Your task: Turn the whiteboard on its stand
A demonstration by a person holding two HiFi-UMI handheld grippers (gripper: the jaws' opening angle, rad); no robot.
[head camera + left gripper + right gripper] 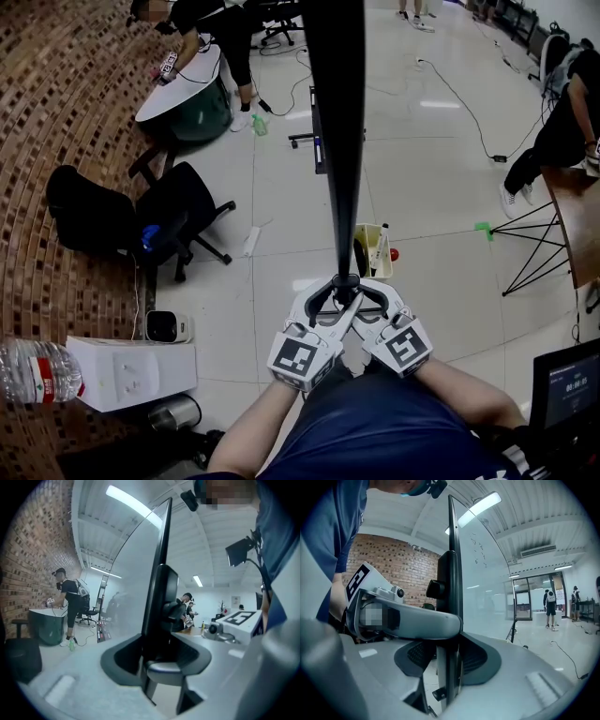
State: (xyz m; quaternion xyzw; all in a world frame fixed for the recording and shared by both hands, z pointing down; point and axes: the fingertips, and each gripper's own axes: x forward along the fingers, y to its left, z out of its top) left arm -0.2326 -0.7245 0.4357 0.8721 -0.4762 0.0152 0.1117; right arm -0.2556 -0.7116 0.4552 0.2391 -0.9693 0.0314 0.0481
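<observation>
The whiteboard [337, 141] stands edge-on in the head view, its black frame running from the top of the picture down to my hands. Both grippers meet on that edge from opposite sides. My left gripper [330, 298] grips it from the left and my right gripper [364, 298] from the right. In the left gripper view the black frame [157, 616] sits between the dark pads of the left gripper [161, 653], which press on it. The right gripper view shows the frame [451, 597] clamped in the right gripper [449, 653], with the white writing face [487, 588] stretching away to the right.
A yellow pen tray [375, 248] hangs below the board. Black office chairs [178, 220] stand left near the brick wall [56, 112]. A white box [131, 370] and a water bottle [33, 370] are at the lower left. A wooden table [577, 216] is at the right, and people stand farther off.
</observation>
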